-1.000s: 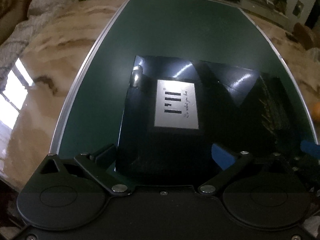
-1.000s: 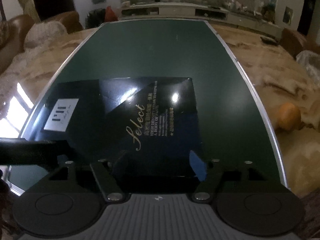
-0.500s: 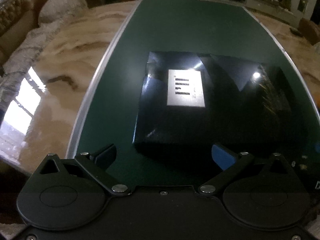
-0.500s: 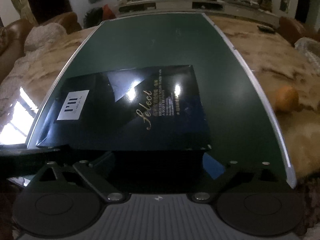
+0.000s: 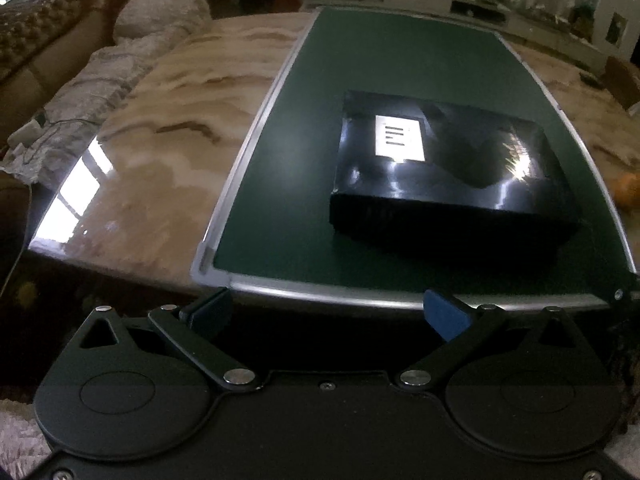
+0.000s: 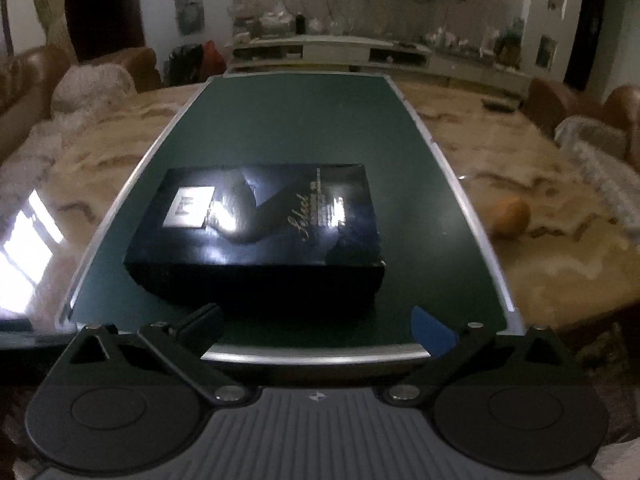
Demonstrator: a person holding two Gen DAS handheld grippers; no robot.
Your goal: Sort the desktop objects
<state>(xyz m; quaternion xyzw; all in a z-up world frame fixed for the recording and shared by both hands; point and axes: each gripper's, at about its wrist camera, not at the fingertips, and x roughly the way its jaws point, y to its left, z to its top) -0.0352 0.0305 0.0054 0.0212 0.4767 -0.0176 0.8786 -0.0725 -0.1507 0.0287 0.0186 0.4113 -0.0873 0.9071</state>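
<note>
Marble bench (image 6: 552,264) carries our green mat (image 6: 288,120), black box (image 6: 260,224) and orange (image 6: 510,216); left gripper (image 5: 326,312) and right gripper (image 6: 316,322) both gape, empty.

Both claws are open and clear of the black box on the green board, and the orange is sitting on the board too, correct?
Not quite: the orange sits off the green board, on the marble table, as the right wrist view shows. The left claw and right claw are open, clear of the black box.

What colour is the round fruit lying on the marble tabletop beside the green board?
Orange. The fruit shows best in the right wrist view.
</note>
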